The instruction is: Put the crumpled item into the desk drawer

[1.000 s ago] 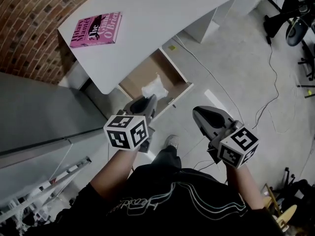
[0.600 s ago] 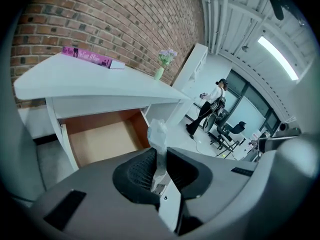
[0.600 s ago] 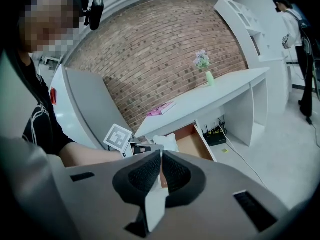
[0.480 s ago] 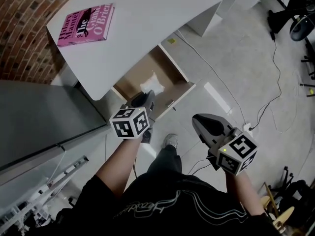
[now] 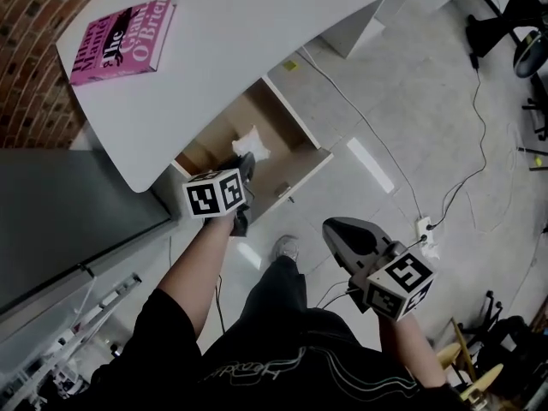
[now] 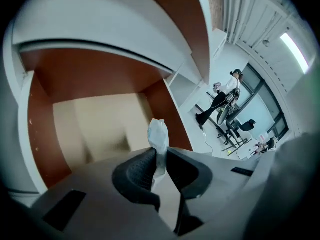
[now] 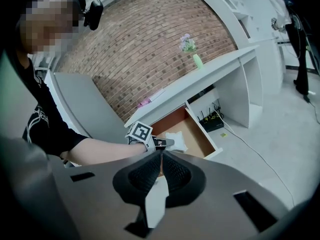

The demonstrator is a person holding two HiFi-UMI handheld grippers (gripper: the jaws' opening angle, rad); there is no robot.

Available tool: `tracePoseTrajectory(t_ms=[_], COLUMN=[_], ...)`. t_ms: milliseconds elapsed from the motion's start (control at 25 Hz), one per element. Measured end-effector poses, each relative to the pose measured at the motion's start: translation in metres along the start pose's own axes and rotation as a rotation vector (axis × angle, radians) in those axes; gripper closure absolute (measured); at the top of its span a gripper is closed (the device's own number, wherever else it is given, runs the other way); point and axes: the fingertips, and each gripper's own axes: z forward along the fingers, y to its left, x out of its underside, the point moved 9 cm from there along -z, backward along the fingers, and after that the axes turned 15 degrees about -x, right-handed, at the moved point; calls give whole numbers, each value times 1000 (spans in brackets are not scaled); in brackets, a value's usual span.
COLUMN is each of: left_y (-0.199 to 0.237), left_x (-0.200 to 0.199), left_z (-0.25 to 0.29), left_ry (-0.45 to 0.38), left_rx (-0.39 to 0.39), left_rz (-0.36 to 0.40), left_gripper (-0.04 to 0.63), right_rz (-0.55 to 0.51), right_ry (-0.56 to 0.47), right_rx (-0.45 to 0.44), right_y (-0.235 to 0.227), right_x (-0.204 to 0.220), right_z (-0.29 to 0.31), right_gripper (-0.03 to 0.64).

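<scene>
The crumpled white item (image 5: pixel 250 142) is pinched in my left gripper (image 5: pixel 242 166), which is shut on it and holds it above the open desk drawer (image 5: pixel 274 120). In the left gripper view the item (image 6: pixel 159 133) sticks up from between the pressed pads (image 6: pixel 142 169), with the drawer's pale bottom (image 6: pixel 100 126) beyond. My right gripper (image 5: pixel 336 231) hangs over the floor, right of the drawer, shut with nothing in it. From the right gripper view its jaws (image 7: pixel 161 156) are closed, and the item (image 7: pixel 176 141) shows over the drawer (image 7: pixel 196 130).
A pink book (image 5: pixel 120 39) lies on the white desk top (image 5: pixel 257 24). A grey cabinet (image 5: pixel 68 204) stands left of the drawer. Cables (image 5: pixel 475 152) and a power strip (image 5: pixel 425 228) lie on the floor. The person's shoe (image 5: pixel 285 248) is below the drawer front.
My left gripper has carried the crumpled item forward, from the drawer's front edge to over its inside. The right gripper has dropped back slightly.
</scene>
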Motion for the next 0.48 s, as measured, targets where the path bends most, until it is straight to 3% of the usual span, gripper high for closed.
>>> tracePoseTrajectory(t_ms=[320, 480], left_y=[17, 23], left_x=[16, 23], left_z=[59, 74], left_ry=[114, 141], left_rx=[21, 9], left_rz=[-79, -84], left_gripper=[525, 516], right_rz=[54, 54], right_ry=[23, 30], right_rx=[12, 16], right_y=[-25, -34], right_x=[10, 10], right_z=[2, 0], right_gripper=[574, 574])
